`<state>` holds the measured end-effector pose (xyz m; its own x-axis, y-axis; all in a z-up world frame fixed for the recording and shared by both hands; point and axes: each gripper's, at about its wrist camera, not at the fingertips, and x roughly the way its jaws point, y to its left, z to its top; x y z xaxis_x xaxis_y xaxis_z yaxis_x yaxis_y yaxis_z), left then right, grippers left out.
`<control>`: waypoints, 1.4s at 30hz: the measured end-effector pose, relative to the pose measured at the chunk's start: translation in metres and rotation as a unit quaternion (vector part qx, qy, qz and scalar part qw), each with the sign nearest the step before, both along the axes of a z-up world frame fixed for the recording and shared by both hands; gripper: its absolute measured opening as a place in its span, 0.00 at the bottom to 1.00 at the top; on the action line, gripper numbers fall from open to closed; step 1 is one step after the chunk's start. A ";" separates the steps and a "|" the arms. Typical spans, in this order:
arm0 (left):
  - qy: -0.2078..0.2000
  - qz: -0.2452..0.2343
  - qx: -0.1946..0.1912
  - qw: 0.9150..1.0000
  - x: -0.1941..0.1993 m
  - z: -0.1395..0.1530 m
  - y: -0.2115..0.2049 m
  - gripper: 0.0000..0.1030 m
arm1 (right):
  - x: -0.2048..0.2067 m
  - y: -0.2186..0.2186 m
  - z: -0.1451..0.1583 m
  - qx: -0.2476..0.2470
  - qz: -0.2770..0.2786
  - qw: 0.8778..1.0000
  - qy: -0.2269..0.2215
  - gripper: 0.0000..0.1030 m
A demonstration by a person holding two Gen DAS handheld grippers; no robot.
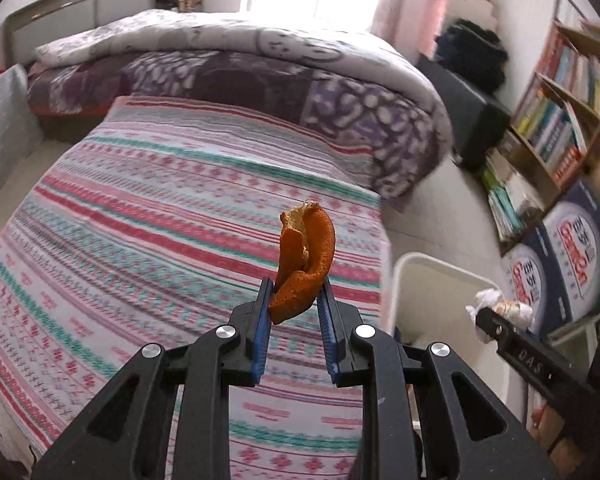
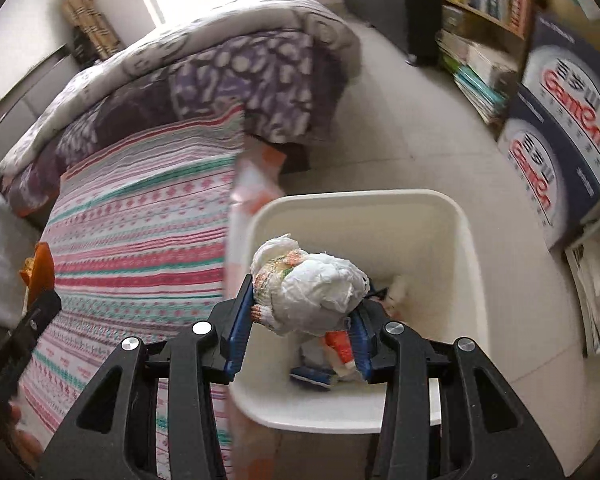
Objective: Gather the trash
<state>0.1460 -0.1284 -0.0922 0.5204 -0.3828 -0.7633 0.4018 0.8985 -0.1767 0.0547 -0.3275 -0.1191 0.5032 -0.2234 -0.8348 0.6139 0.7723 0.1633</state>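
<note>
My left gripper [image 1: 296,288] is shut on a curled orange peel [image 1: 306,258] and holds it above the striped bed [image 1: 160,216]. My right gripper [image 2: 306,300] is shut on a crumpled white tissue wad [image 2: 312,286] with a coloured print, held over the open white trash bin [image 2: 452,216] on the floor beside the bed. The bin holds some wrappers [image 2: 324,372] at its bottom. The right gripper and its wad also show in the left wrist view [image 1: 500,308], above the bin [image 1: 428,276]. The left gripper with the peel shows at the left edge of the right wrist view [image 2: 40,276].
A folded purple and white quilt [image 1: 260,68] lies at the head of the bed. A bookshelf [image 1: 560,104] and blue cartons [image 2: 560,132] stand along the right wall. A black box [image 1: 472,116] stands on the tiled floor [image 2: 400,132].
</note>
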 end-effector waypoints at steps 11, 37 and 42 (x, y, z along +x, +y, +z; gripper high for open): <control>0.003 -0.098 0.018 0.995 -0.035 -0.012 -0.082 0.23 | -0.048 -0.064 0.007 -0.005 -0.116 0.993 -0.002 0.70; -0.205 -0.043 -0.014 0.978 -0.127 0.054 -0.053 0.93 | -0.156 -0.015 0.056 -0.178 -0.190 0.961 -0.088 0.93; -0.200 -0.007 0.015 0.980 -0.127 0.056 -0.022 0.93 | -0.160 0.020 0.066 -0.209 -0.171 0.955 -0.125 0.93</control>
